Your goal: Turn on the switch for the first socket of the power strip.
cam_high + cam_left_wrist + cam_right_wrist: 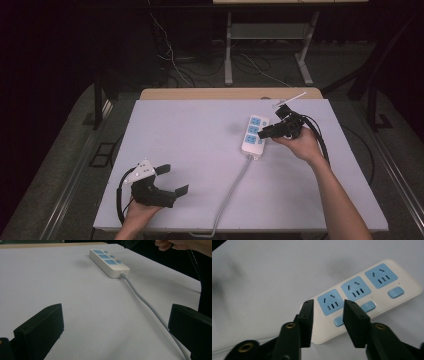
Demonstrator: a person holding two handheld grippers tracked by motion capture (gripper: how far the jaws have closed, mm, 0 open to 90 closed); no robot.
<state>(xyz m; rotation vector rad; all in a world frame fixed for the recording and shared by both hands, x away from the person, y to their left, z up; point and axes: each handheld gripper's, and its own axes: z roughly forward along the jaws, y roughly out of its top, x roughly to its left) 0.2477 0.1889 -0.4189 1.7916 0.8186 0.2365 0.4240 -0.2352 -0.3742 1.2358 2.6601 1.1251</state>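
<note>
A white power strip (255,134) with three blue sockets and blue switches lies flat on the right half of the white table (190,145). Its grey cable (232,192) runs toward the front edge. My right gripper (263,133) hovers over the strip's cable end. In the right gripper view its jaws (328,305) stand apart with nothing pressed between them, above the nearest socket of the strip (384,287). My left gripper (175,179) rests near the front left, wide open and empty. In the left gripper view (116,308), the strip (109,262) and cable (147,305) lie ahead.
A wooden desk edge (230,93) borders the table's far side. Beyond it, a metal frame (228,55) stands on a dark floor with loose wires (172,62). Black cable (320,140) trails from my right gripper along the forearm.
</note>
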